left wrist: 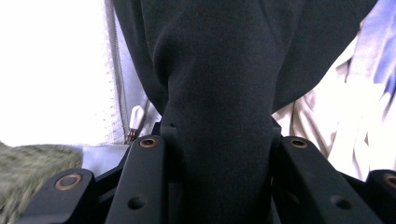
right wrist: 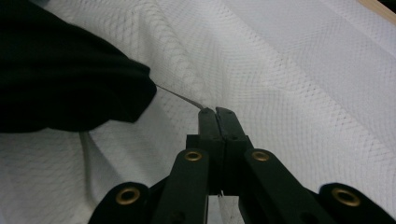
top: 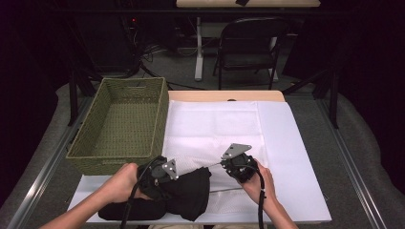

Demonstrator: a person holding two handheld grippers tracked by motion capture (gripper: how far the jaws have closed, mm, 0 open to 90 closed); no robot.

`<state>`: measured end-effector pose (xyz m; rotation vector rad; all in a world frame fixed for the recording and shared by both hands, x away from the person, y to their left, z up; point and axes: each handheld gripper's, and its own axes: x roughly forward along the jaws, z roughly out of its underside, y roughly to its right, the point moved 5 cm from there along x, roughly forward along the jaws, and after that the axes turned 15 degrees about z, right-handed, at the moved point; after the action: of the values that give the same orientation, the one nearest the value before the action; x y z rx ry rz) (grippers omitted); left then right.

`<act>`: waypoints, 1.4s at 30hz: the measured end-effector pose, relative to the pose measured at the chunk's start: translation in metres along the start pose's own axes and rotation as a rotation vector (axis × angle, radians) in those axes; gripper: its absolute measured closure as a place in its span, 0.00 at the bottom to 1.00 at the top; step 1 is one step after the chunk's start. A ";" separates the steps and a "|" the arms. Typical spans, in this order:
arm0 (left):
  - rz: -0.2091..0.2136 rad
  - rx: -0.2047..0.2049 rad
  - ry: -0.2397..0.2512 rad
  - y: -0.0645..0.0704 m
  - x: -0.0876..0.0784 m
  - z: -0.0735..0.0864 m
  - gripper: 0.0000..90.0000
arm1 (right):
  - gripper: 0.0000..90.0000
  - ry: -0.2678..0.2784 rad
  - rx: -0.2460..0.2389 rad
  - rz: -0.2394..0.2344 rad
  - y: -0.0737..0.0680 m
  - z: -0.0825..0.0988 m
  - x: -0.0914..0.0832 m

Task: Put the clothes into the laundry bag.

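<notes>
A black garment [top: 191, 191] lies bunched at the table's near edge, partly on a white mesh bag [top: 215, 129]. My left gripper [top: 168, 179] is shut on a thick fold of the black garment [left wrist: 219, 93], which runs up between its jaws. A white zipper pull [left wrist: 136, 116] shows beside that fold. To the right, my right gripper [top: 224, 165] is shut on a thin edge of the mesh bag [right wrist: 303, 93]. That edge stretches taut from the gripper [right wrist: 217, 112] toward the garment [right wrist: 60, 79].
A green woven basket [top: 162, 119] stands on the left of the table, close to my left hand. The bag rests on a white sheet [top: 296, 157] over the wooden tabletop [top: 224, 95]. A folding chair [top: 250, 43] stands beyond the table's far edge.
</notes>
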<state>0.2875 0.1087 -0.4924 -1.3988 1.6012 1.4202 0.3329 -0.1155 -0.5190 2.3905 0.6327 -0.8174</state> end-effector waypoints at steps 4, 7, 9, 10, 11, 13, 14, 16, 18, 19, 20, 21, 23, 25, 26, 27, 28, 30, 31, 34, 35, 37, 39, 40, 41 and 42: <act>0.009 -0.036 -0.022 -0.009 0.012 -0.002 0.73 | 1.00 0.007 -0.010 -0.006 -0.001 -0.001 -0.003; 0.023 -0.062 -0.008 -0.014 0.017 -0.003 0.73 | 1.00 0.018 -0.008 -0.009 -0.001 -0.004 -0.006; 0.031 -0.076 -0.007 -0.017 0.019 -0.004 0.73 | 1.00 0.022 -0.003 -0.012 0.000 -0.005 -0.008; 0.029 -0.083 -0.008 -0.018 0.020 -0.004 0.73 | 1.00 0.022 0.002 -0.016 0.000 -0.005 -0.009; 0.023 -0.087 -0.001 -0.018 0.021 -0.005 0.73 | 1.00 0.024 0.007 -0.020 -0.001 -0.005 -0.009; 0.002 -0.100 0.006 -0.017 0.017 -0.009 0.73 | 1.00 0.030 0.005 -0.020 -0.001 -0.007 -0.011; -0.011 -0.109 0.028 -0.017 0.015 -0.013 0.73 | 1.00 0.039 0.009 -0.024 0.000 -0.008 -0.012; -0.018 -0.129 0.064 -0.019 0.009 -0.019 0.73 | 1.00 0.052 0.020 -0.023 0.000 -0.011 -0.016; -0.022 -0.161 0.091 -0.023 0.008 -0.025 0.72 | 1.00 0.064 0.025 -0.019 0.001 -0.014 -0.019; -0.025 -0.174 0.086 -0.026 0.011 -0.028 0.72 | 1.00 0.067 0.027 -0.018 0.001 -0.015 -0.020; -0.023 -0.189 0.080 -0.029 0.015 -0.030 0.72 | 1.00 0.068 0.028 -0.017 0.001 -0.015 -0.021; -0.015 -0.196 0.080 -0.032 0.019 -0.031 0.72 | 1.00 0.067 0.028 -0.018 0.002 -0.015 -0.021; -0.027 -0.217 0.070 -0.038 0.029 -0.033 0.72 | 1.00 0.067 0.035 -0.025 0.003 -0.014 -0.021; -0.036 -0.228 0.082 -0.042 0.034 -0.033 0.72 | 1.00 0.069 0.036 -0.032 0.003 -0.013 -0.022; -0.035 -0.238 0.095 -0.044 0.035 -0.032 0.72 | 1.00 0.071 0.040 -0.035 0.003 -0.013 -0.022; -0.041 -0.241 0.106 -0.045 0.035 -0.033 0.72 | 1.00 0.071 0.042 -0.041 0.003 -0.013 -0.022; -0.039 -0.244 0.106 -0.046 0.031 -0.033 0.72 | 1.00 0.070 0.044 -0.044 0.002 -0.013 -0.023; -0.044 -0.254 0.125 -0.047 0.023 -0.036 0.72 | 1.00 0.080 0.041 -0.043 0.001 -0.014 -0.025; -0.053 -0.259 0.138 -0.048 0.019 -0.037 0.72 | 1.00 0.084 0.046 -0.043 0.001 -0.016 -0.026; -0.062 -0.291 0.170 -0.057 0.022 -0.041 0.71 | 1.00 0.098 0.047 -0.043 0.001 -0.019 -0.029; -0.061 -0.298 0.170 -0.060 0.025 -0.041 0.67 | 1.00 0.079 0.059 -0.052 0.000 -0.016 -0.027; -0.059 -0.320 0.199 -0.065 0.034 -0.041 0.64 | 1.00 0.072 0.058 -0.057 -0.001 -0.014 -0.025; -0.073 -0.327 0.203 -0.066 0.038 -0.039 0.53 | 1.00 0.056 0.060 -0.060 -0.001 -0.010 -0.021; -0.085 -0.324 0.204 -0.066 0.038 -0.038 0.47 | 1.00 0.054 0.057 -0.063 -0.001 -0.009 -0.021; -0.096 -0.319 0.204 -0.064 0.037 -0.036 0.43 | 1.00 0.052 0.057 -0.062 -0.001 -0.008 -0.020; -0.102 -0.314 0.206 -0.062 0.036 -0.034 0.40 | 1.00 0.052 0.060 -0.061 0.000 -0.008 -0.021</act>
<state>0.3425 0.0722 -0.5370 -1.8322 1.4465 1.5577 0.3216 -0.1162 -0.5003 2.4640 0.7140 -0.8127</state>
